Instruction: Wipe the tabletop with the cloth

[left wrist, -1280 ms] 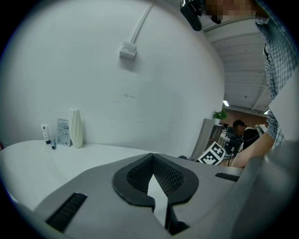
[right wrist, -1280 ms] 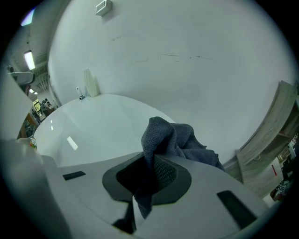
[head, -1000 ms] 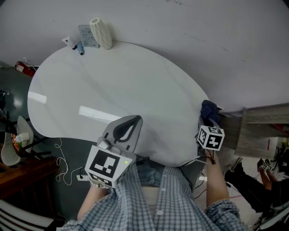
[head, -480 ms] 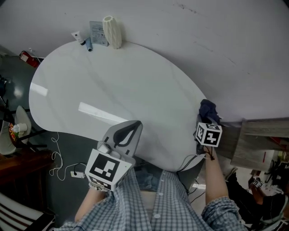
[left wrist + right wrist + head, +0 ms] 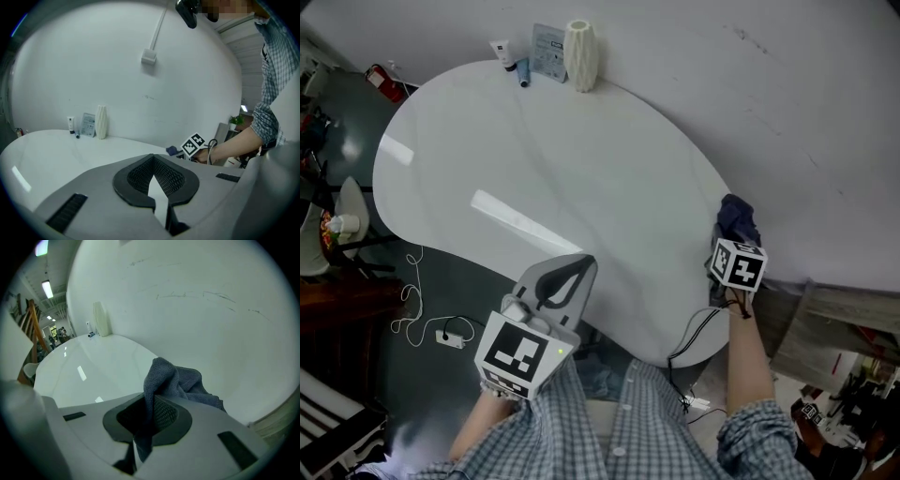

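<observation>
Wiping is judged unstarted: the cloth (image 5: 176,380) is still pinched between jaws of the right gripper (image 5: 729,242); the left gripper (image 5: 572,267) is closed, empty

Empty left hand-held gripper (image 5: 153,161), jaws together, above white table (image 5: 56,150); ribbed vase (image 5: 101,122) by far wall (image 5: 187,84).
</observation>
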Motion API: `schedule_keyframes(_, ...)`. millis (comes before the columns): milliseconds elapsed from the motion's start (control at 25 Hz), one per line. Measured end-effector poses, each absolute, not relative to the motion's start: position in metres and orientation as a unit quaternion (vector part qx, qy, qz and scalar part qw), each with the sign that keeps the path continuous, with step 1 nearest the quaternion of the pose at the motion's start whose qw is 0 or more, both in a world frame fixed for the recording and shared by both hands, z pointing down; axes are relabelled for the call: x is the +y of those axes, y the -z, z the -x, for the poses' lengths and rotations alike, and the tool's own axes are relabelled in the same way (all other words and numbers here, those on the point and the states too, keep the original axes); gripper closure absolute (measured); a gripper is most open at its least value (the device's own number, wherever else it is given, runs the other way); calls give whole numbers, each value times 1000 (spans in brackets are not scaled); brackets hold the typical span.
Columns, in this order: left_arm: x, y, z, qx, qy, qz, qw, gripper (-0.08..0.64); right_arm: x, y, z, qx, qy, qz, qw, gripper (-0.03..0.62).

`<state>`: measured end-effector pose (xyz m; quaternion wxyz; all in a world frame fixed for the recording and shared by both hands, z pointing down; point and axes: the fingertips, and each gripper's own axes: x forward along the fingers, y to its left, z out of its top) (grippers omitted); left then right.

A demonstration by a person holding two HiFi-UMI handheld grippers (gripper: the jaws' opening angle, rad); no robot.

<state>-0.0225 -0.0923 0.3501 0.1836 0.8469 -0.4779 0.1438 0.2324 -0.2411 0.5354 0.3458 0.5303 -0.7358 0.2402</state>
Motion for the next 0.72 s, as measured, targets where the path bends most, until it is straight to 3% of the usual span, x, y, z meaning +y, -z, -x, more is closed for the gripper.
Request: schedule_keyframes(720,-78,-357,57,-543,-138,-804,201,554,-322,-530,-153,-778,-186,-479,360,569)
